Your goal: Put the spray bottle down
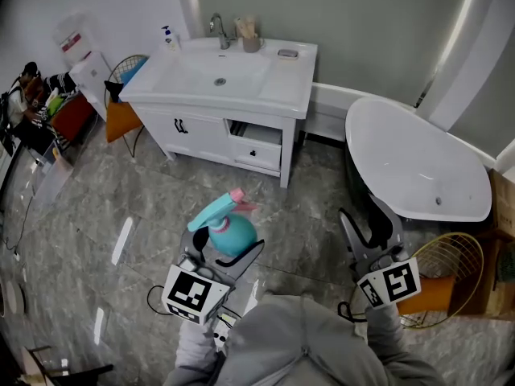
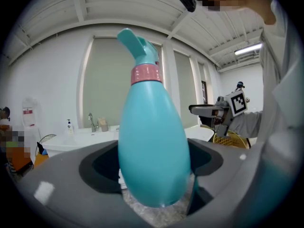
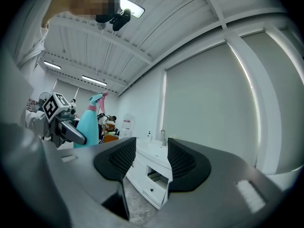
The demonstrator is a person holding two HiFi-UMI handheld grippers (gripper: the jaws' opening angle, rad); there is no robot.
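A teal spray bottle (image 1: 231, 228) with a pink collar and pink trigger is held upright above the marble floor, in front of the white vanity (image 1: 216, 95). My left gripper (image 1: 228, 252) is shut on its lower body; in the left gripper view the bottle (image 2: 151, 141) fills the gap between the jaws. My right gripper (image 1: 368, 230) hovers to the right, near the bathtub (image 1: 418, 167), open with nothing between its pads (image 3: 124, 158). In the right gripper view the bottle (image 3: 89, 120) shows at far left.
The vanity carries a sink, a faucet (image 1: 218, 30), a soap dispenser (image 1: 170, 38) and a cup (image 1: 250, 41); one drawer (image 1: 256, 146) stands ajar. A gold wire basket (image 1: 451, 276) sits at right. Clutter and an orange seat (image 1: 122, 119) lie at left.
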